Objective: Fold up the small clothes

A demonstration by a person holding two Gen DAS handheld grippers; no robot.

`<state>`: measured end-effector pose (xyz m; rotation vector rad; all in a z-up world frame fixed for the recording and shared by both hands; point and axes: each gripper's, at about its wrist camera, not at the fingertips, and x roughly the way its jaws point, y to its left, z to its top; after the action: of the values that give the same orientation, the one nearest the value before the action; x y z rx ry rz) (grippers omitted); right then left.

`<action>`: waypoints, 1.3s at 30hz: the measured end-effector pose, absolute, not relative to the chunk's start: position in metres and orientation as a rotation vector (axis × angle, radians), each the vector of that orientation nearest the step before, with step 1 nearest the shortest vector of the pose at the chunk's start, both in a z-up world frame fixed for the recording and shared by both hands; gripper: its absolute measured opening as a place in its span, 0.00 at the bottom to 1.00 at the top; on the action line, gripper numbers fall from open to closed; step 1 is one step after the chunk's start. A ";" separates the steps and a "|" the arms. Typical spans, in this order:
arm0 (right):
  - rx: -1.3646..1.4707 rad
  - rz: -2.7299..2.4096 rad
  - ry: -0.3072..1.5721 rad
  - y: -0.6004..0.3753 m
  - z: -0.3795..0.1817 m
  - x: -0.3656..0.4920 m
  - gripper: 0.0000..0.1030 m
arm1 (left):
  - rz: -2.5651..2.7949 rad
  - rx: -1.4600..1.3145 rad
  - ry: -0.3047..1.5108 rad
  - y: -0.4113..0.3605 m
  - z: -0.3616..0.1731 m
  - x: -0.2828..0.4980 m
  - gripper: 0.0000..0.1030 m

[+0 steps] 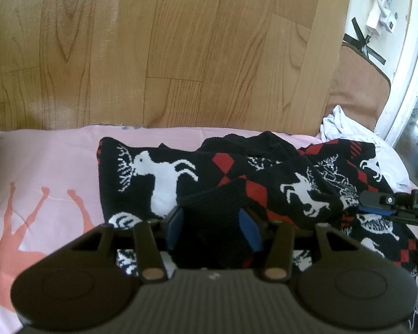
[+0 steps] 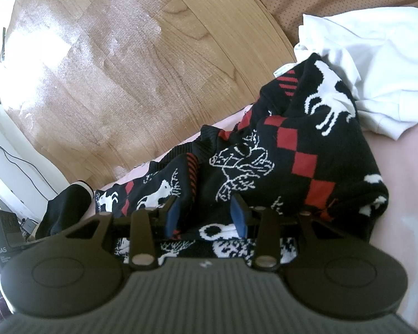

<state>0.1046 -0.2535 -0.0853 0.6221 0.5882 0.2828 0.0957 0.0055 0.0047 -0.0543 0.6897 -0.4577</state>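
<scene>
Left wrist view: my left gripper [image 1: 212, 229] straddles the sweater [image 1: 264, 183] cuff, pads not visibly pinching; my right gripper [image 2: 206, 215] likewise part-open over the body, which stretches rightward.

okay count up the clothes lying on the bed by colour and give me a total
Black knit with white deer and red diamonds: 1, the sweater, seen again from the right wrist
White: 1, the crumpled white garment
Black with a white-striped cuff: 1, the dark garment at the bed's edge
Total: 3
</scene>
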 end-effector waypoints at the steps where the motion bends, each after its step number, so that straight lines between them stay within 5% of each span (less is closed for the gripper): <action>1: 0.622 0.283 0.588 -0.253 -0.085 0.105 0.42 | -0.458 -0.055 0.690 0.005 0.005 0.096 0.45; 39: 0.621 0.280 0.588 -0.251 -0.087 0.107 0.42 | -0.455 -0.051 0.688 0.004 0.005 0.095 0.46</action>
<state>0.1067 -0.2508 -0.0868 0.6213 0.5882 0.2804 0.0951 0.0040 0.0046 -0.0510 0.6881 -0.4553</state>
